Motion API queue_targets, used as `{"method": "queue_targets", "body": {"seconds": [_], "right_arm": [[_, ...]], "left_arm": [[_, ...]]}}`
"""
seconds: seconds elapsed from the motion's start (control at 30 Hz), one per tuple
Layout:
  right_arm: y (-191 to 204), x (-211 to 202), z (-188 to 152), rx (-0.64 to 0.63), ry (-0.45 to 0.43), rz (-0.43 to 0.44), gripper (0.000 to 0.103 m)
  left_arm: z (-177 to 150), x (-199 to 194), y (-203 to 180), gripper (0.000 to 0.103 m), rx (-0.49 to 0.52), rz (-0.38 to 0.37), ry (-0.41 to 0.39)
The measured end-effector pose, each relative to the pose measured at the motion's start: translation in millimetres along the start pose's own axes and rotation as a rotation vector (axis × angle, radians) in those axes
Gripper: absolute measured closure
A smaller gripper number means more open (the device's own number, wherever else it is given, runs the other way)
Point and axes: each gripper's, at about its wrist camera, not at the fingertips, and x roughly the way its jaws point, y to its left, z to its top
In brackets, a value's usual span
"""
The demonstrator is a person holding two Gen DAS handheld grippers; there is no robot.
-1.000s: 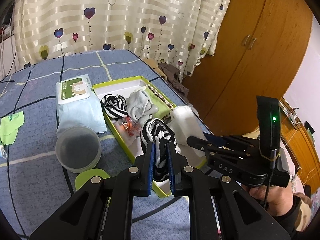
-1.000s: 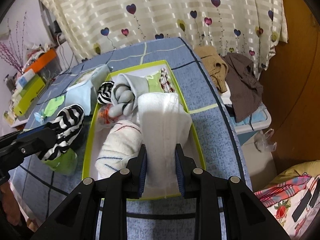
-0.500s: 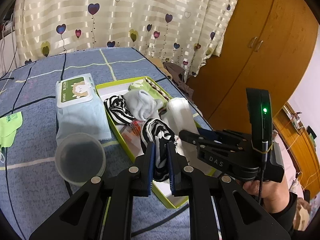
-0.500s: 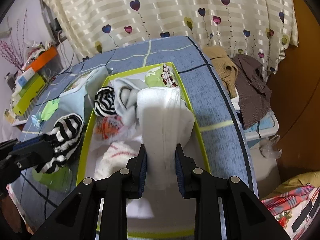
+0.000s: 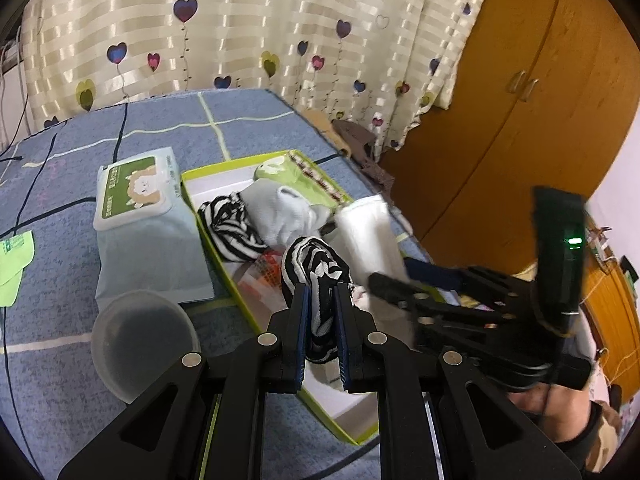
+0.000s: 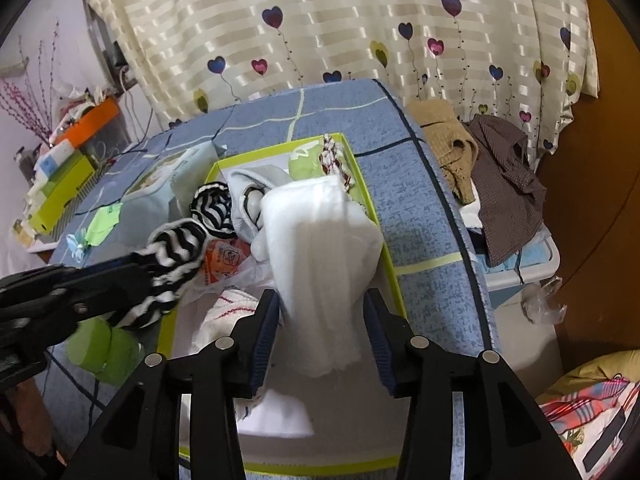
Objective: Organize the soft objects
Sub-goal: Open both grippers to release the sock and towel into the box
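A green-rimmed box (image 5: 208, 236) lies on the blue bedcover with soft items in it. My left gripper (image 5: 320, 292) is shut on a black-and-white striped sock (image 5: 316, 260), held over the box's near left part. In the right wrist view the same striped sock (image 6: 176, 252) comes in from the left. My right gripper (image 6: 322, 300) hangs over the box's right side with a folded white cloth (image 6: 324, 248) between its jaws. The jaws are opening, and the pads stand at the cloth's edges without squeezing it. The cloth looks blurred.
In the box lie grey socks (image 5: 280, 212), a second striped sock (image 5: 232, 228) and an orange packet (image 6: 224, 260). A wipes pack (image 5: 136, 192) and a round plastic tub (image 5: 144, 344) sit left of it. Clothes (image 6: 500, 168) lie on a bin at the right.
The right jaws have spread apart and the white cloth is no longer pinched narrow. The left gripper has carried the striped sock a little further over the box.
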Motion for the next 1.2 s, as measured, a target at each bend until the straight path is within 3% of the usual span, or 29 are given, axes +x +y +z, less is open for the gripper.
{"method": "queue_targets", "body": {"seconds": [0.2, 0.6, 0.73, 0.87, 1.2], "right_arm": [[-0.3, -10.8, -1.2, 0.002, -0.023, 0.003, 0.06], [-0.1, -31.2, 0.4, 0.007, -0.071, 0.0, 0.06], [1.5, -33.3, 0.6, 0.007, -0.073, -0.002, 0.06], [5.0, -38.6, 1.1, 0.005, -0.081, -0.006, 0.059], [16.4, -58.1, -1.6, 0.01, -0.098, -0.024, 0.059]], "left_arm": [[1.0, 16.0, 0.1, 0.09, -0.005, 0.022, 0.042], [-8.7, 27.8, -13.1, 0.09, 0.042, -0.058, 0.134], [-6.8, 17.5, -12.4, 0.084, 0.039, -0.054, 0.095], [-4.4, 9.4, -9.6, 0.066, 0.033, -0.058, 0.065], [-6.3, -23.6, -8.7, 0.066, 0.027, -0.078, -0.006]]}}
